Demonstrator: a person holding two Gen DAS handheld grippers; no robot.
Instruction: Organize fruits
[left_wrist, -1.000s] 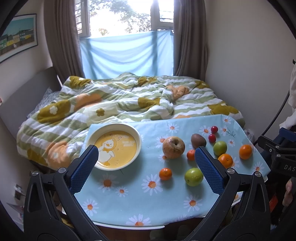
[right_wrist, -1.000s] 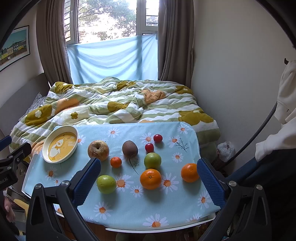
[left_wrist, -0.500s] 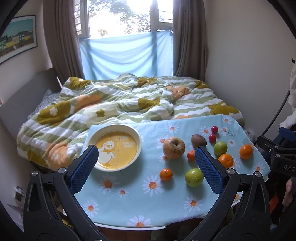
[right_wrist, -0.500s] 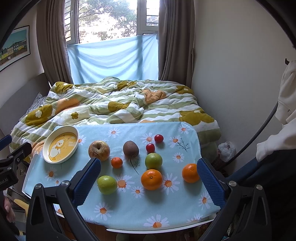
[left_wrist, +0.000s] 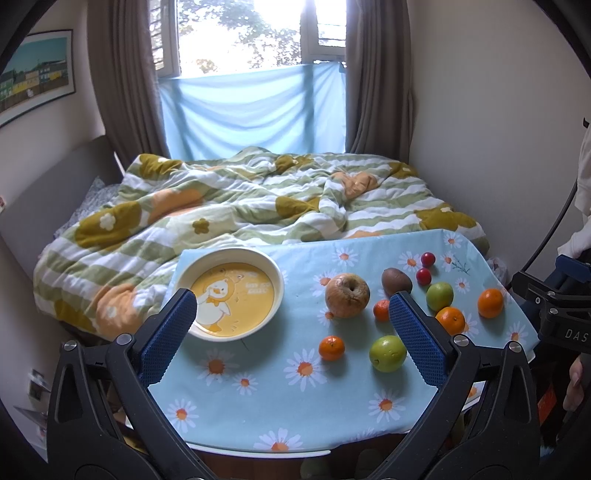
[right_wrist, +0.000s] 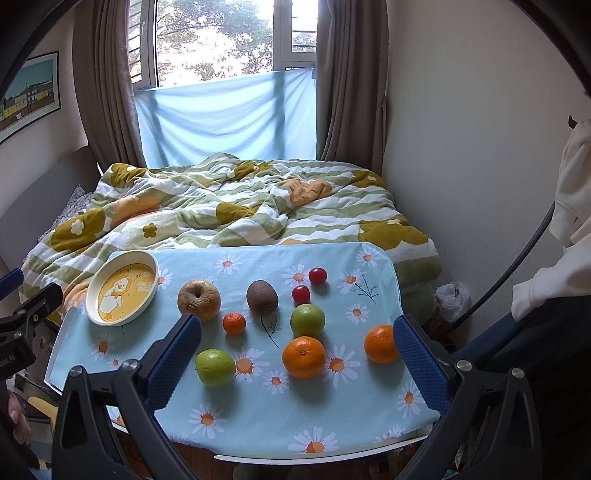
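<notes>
Fruit lies loose on a table with a blue daisy cloth (right_wrist: 258, 413): a wrinkled brown apple (right_wrist: 198, 300), a kiwi (right_wrist: 262, 297), two red cherry tomatoes (right_wrist: 317, 275), two green apples (right_wrist: 215, 367), two oranges (right_wrist: 303, 357) and small tangerines (right_wrist: 234, 323). An empty yellow duck plate (right_wrist: 123, 291) sits at the table's far left, also in the left wrist view (left_wrist: 231, 293). My left gripper (left_wrist: 291, 314) is open and empty above the table's near left. My right gripper (right_wrist: 297, 343) is open and empty above the near edge.
A bed with a green-striped flowered quilt (right_wrist: 240, 206) lies right behind the table. A wall (right_wrist: 461, 147) is at the right, with a white plastic bag (right_wrist: 452, 299) on the floor. The window with grey curtains (right_wrist: 107, 92) is at the back.
Both grippers have drifted slightly; the table and fruit sit a little higher and closer in the views. Nothing was taken hold of or moved.
</notes>
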